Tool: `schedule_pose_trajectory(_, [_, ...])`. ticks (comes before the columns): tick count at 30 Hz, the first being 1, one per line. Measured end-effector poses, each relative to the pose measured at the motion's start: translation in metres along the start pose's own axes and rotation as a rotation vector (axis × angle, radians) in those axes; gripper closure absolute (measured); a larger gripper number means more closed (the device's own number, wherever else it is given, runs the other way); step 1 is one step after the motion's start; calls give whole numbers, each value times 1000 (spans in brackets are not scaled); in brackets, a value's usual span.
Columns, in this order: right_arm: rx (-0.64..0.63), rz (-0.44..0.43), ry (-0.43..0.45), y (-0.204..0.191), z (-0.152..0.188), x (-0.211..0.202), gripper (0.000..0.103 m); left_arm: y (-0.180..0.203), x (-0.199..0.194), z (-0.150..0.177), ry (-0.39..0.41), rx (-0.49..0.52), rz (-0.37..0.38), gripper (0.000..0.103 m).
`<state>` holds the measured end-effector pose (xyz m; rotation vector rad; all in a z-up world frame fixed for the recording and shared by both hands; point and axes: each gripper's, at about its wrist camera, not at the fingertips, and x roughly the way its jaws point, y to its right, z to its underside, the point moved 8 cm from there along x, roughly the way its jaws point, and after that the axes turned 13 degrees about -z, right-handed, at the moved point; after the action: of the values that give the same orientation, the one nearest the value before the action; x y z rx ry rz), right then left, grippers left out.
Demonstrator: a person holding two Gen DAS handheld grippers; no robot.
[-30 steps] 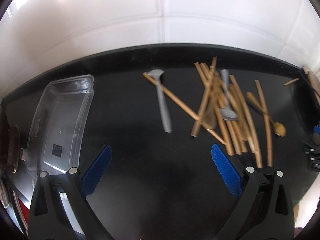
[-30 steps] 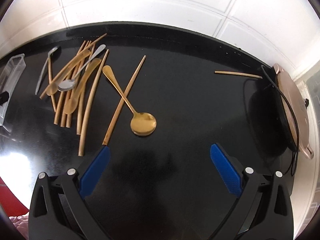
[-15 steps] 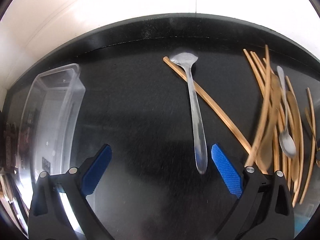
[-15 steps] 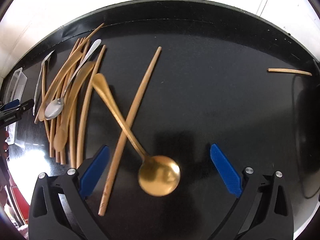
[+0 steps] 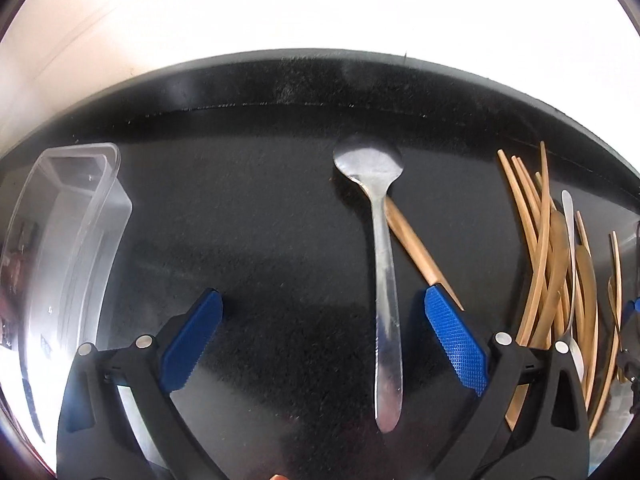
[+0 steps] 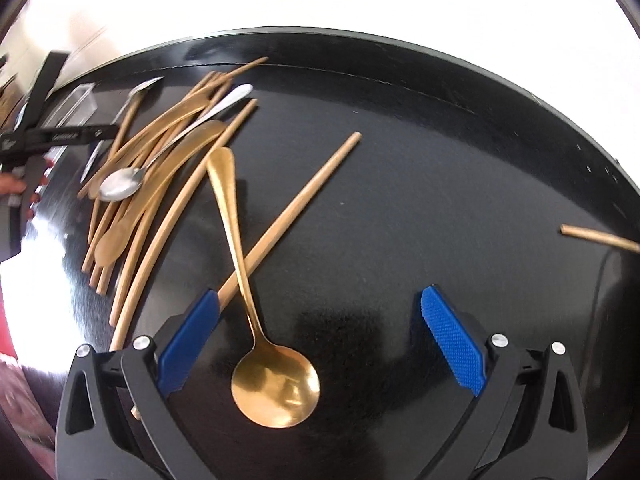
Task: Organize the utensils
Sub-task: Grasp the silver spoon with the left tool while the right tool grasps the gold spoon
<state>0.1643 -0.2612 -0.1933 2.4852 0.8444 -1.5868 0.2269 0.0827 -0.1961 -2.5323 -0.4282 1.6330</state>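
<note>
A silver spoon [image 5: 385, 280] lies on the black counter, its handle reaching between the fingers of my open left gripper [image 5: 322, 340], nearer the right finger. A wooden chopstick [image 5: 416, 250] runs under it. In the right wrist view a gold spoon [image 6: 256, 320] lies with its bowl between the fingers of my open right gripper [image 6: 320, 340], crossing a wooden chopstick [image 6: 296, 212]. A heap of wooden chopsticks and spoons [image 6: 160, 164] with a second silver spoon [image 6: 124, 184] on top lies at the left. Neither gripper touches anything.
A clear plastic tub [image 5: 60, 264] stands at the left of the counter. The same heap of utensils [image 5: 560, 280] lies right of the left gripper. A lone chopstick [image 6: 600, 236] lies at the far right. A white tiled wall backs the counter. The other gripper's black body [image 6: 52, 136] shows at far left.
Both grippers have come down and forward toward the counter: the silver spoon's handle now lies between the left fingers, and the gold spoon's bowl between the right fingers. Both stayed open.
</note>
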Motion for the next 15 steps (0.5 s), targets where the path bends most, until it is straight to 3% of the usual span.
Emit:
schedule_pose_trajectory(3, [-80, 25, -40, 5, 2, -1, 10, 1, -3, 6, 26, 7, 7, 5])
schedule_pose_trajectory(8, [-183, -20, -75, 1, -1, -1, 15, -3, -12, 17, 51, 20, 16, 5])
schedule_pose_trajectory(15, [-238, -43, -58, -31, -17, 17, 16, -19, 0, 30, 63, -16, 2, 5])
